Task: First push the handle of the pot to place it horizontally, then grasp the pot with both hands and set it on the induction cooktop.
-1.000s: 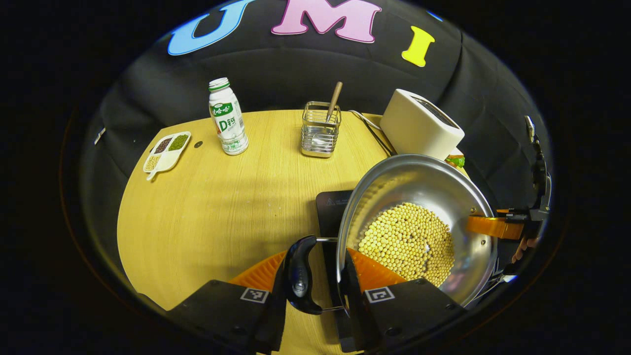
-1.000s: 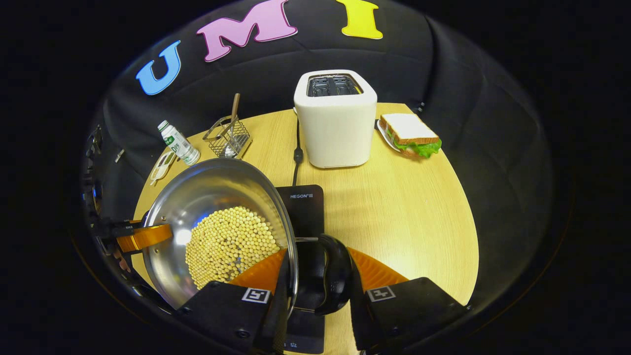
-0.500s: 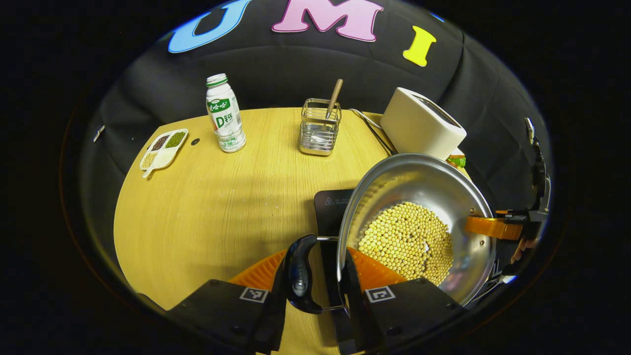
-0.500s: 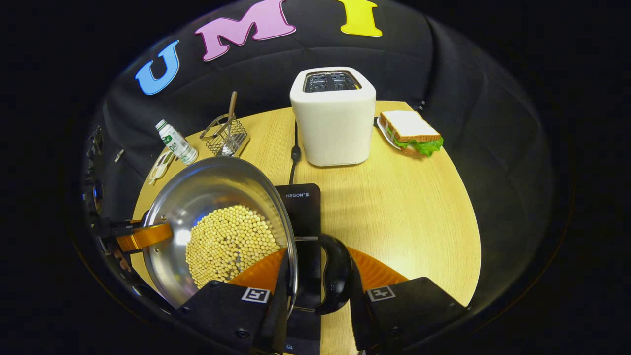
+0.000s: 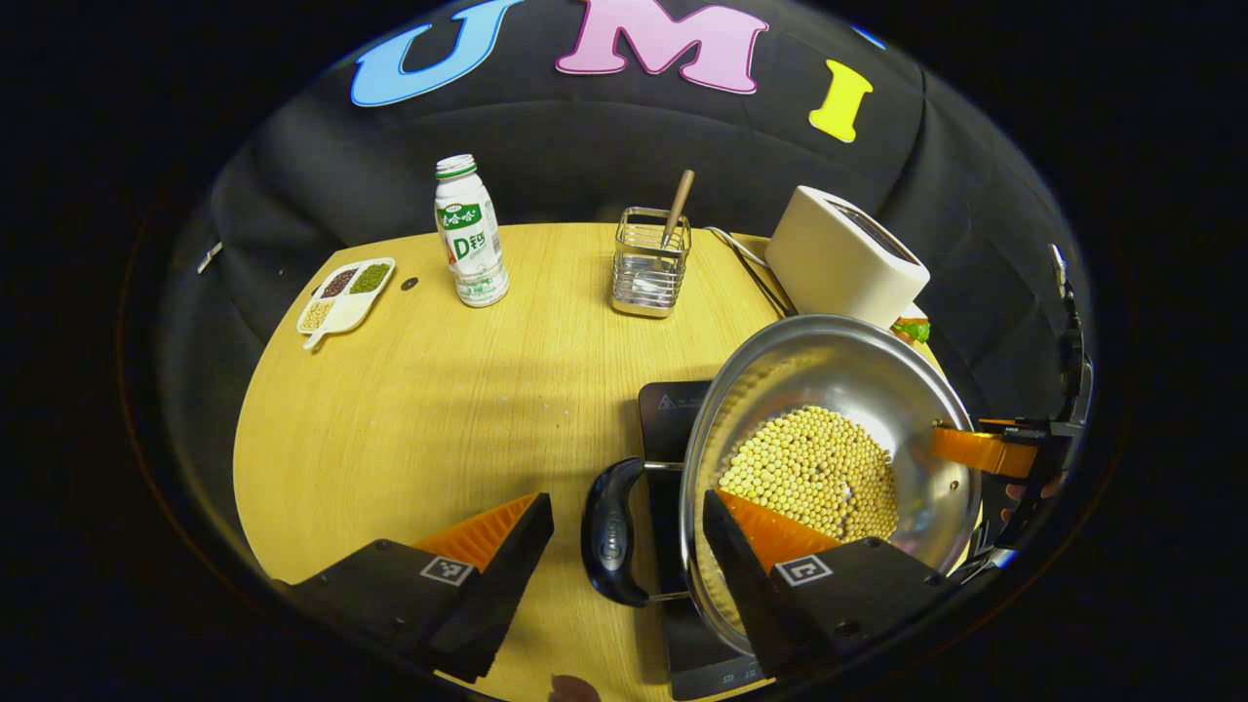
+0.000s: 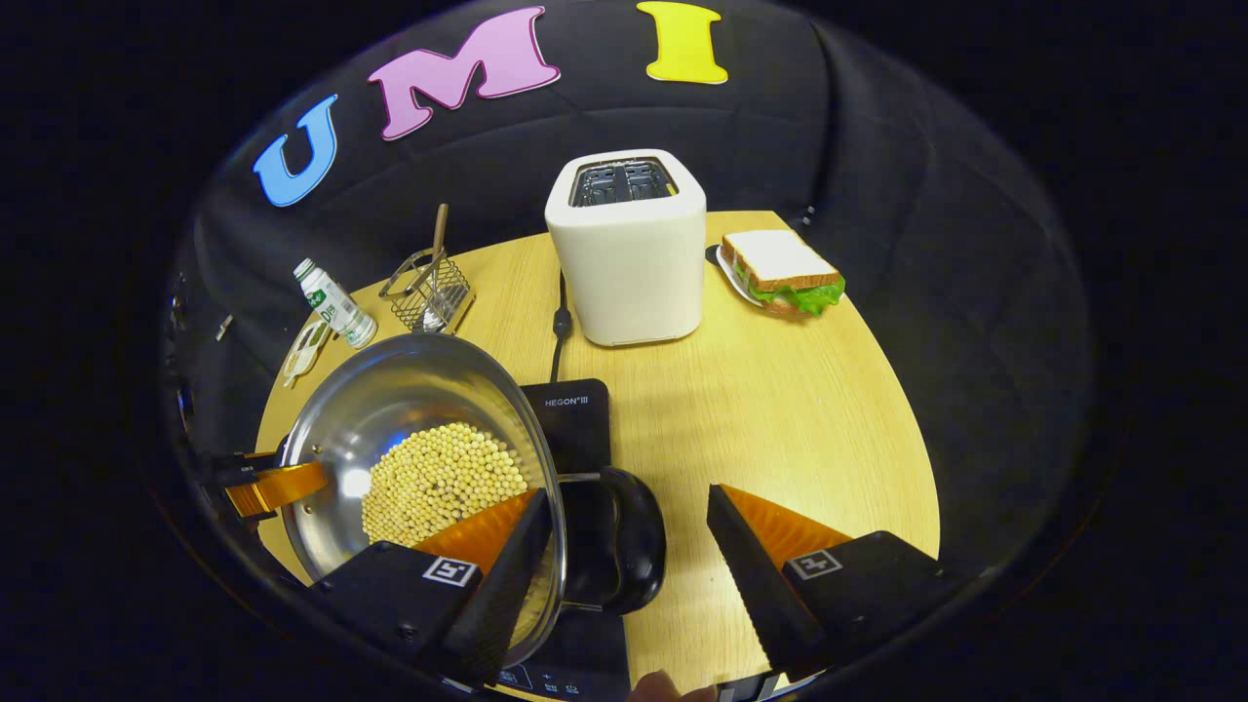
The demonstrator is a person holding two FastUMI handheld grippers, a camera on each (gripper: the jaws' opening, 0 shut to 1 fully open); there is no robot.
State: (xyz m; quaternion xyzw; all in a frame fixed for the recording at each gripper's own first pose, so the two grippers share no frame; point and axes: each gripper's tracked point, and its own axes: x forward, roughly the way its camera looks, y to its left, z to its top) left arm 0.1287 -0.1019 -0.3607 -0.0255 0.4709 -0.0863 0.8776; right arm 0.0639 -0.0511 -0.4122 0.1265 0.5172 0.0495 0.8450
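Resting on the induction cooktop (image 5: 673, 409), the pot (image 5: 907, 390) appears to have been set down, so the main placing step is judged to be done. The pot is filled with pale beans (image 5: 814, 468), and the black glass of the cooktop is seen beneath its near edge in both views.

In the left gripper view, the left gripper (image 5: 629, 536) is spread wide, with one handle (image 5: 609, 531) standing free between its fingers and touched by neither. In the right gripper view, the right gripper (image 6: 629, 536) is likewise parted, and the other handle (image 6: 634, 551) lies in the gap, apparently unpressed. Both handles are seen lying roughly level at the rim, which suggests the pushing step is also complete.

Little is judged to remain beyond drawing both grippers back clear of the handles. Whether the pot sits centred on the cooktop cannot be told. A toaster (image 6: 629, 253), a sandwich (image 6: 785, 273), a bottle (image 5: 470, 234) and a wire basket (image 5: 648, 263) stand well apart on the table (image 5: 409, 409).
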